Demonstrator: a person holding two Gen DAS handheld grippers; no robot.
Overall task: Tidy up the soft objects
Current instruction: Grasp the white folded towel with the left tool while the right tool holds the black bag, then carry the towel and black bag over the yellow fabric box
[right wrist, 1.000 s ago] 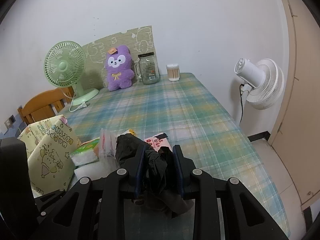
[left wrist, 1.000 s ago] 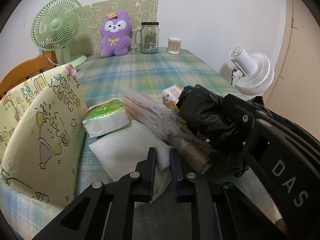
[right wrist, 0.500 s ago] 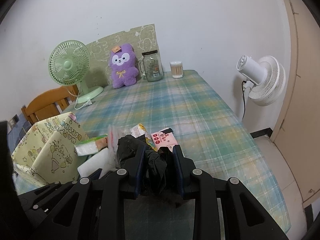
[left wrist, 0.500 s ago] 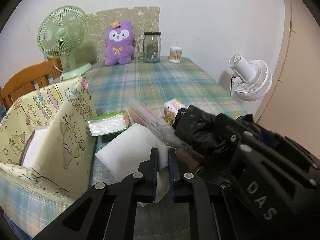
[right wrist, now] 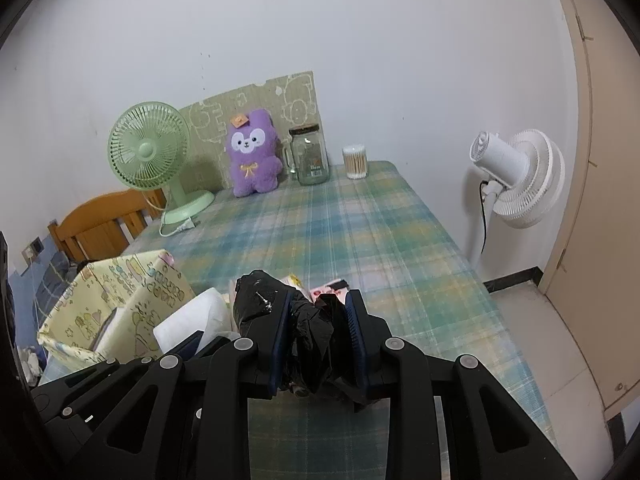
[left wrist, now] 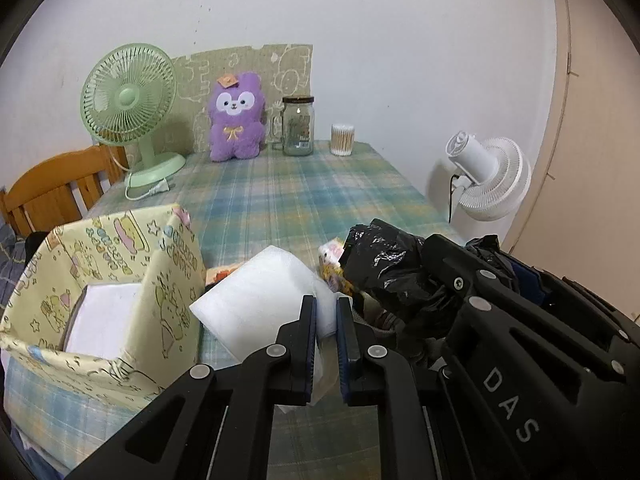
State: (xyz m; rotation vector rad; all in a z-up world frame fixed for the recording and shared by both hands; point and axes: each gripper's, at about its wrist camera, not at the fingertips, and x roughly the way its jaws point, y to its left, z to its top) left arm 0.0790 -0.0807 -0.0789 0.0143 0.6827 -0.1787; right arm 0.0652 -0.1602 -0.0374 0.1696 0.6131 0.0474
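My left gripper (left wrist: 326,312) pinched the white foam sheet (left wrist: 256,288); my right gripper (right wrist: 316,320) clamped the crumpled black plastic bag (right wrist: 308,320), with the plaid-covered table (right wrist: 360,232) bare beyond.

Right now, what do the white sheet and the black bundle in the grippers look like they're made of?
White sheet: likely thin packing foam, matte and slightly translucent, flexing where the left gripper pinches it. Black bundle: looks like thin plastic bag film, glossy with crinkled highlights, squashed between the right gripper pads.
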